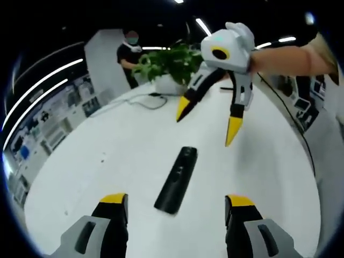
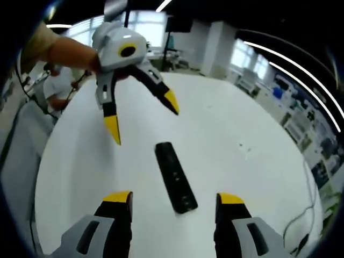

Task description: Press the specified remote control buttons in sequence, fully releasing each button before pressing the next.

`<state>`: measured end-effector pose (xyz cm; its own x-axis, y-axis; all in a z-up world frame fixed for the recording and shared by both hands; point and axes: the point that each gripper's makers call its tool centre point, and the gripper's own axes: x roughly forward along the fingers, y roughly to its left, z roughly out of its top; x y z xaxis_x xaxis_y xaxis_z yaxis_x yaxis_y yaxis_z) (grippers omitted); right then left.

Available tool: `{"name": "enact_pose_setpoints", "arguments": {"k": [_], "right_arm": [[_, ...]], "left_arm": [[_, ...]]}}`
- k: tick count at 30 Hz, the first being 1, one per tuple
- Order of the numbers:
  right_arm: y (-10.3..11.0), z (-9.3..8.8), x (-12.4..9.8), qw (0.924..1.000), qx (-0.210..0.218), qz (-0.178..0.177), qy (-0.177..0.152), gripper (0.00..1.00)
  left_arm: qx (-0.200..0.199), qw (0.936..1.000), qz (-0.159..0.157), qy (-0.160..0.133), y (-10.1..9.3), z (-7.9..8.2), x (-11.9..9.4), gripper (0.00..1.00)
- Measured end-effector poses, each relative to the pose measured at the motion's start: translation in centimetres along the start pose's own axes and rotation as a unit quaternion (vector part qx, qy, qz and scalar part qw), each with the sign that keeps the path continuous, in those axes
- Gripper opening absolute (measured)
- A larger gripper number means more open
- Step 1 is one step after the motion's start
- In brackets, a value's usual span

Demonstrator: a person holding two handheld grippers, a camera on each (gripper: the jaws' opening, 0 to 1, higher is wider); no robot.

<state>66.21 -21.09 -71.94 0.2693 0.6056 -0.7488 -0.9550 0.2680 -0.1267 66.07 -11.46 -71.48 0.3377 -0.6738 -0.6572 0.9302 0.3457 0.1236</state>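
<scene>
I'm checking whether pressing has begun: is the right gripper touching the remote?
Apart. In the left gripper view the right gripper hangs open above the remote, with bare white table between its yellow tips and the remote.

The left gripper view looks down along its open jaws at the white table (image 1: pixel 129 140), remote (image 1: pixel 177 180) close ahead. The right gripper view faces it from the opposite side, sharing remote (image 2: pixel 176 176) and tabletop (image 2: pixel 226 140).

smooth matt white worktop (image 1: pixel 134 145); remote control (image 1: pixel 177 180) in black plastic, faint sheen; right claw (image 1: pixel 207 123) in glossy white plastic, yellow tips
</scene>
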Motion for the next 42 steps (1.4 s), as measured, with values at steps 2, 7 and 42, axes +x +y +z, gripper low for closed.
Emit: {"name": "enact_pose_setpoints", "arguments": {"k": [2, 7, 42], "right_arm": [[-0.1, -0.2, 0.2, 1.0000, -0.003, 0.003, 0.005, 0.60], [-0.3, -0.6, 0.4, 0.9998, -0.014, 0.007, 0.016, 0.58], [-1.8, -2.7, 4.9, 0.9887, -0.071, 0.063, 0.116, 0.46]], "left_arm": [[0.003, 1.0000, -0.004, 0.005, 0.0, -0.2, 0.3, 0.75], [0.006, 0.9997, -0.013, 0.018, 0.2, -0.9, 0.9, 0.75], [0.040, 0.9920, -0.066, 0.100, 1.5, -2.9, 5.1, 0.62]]}}
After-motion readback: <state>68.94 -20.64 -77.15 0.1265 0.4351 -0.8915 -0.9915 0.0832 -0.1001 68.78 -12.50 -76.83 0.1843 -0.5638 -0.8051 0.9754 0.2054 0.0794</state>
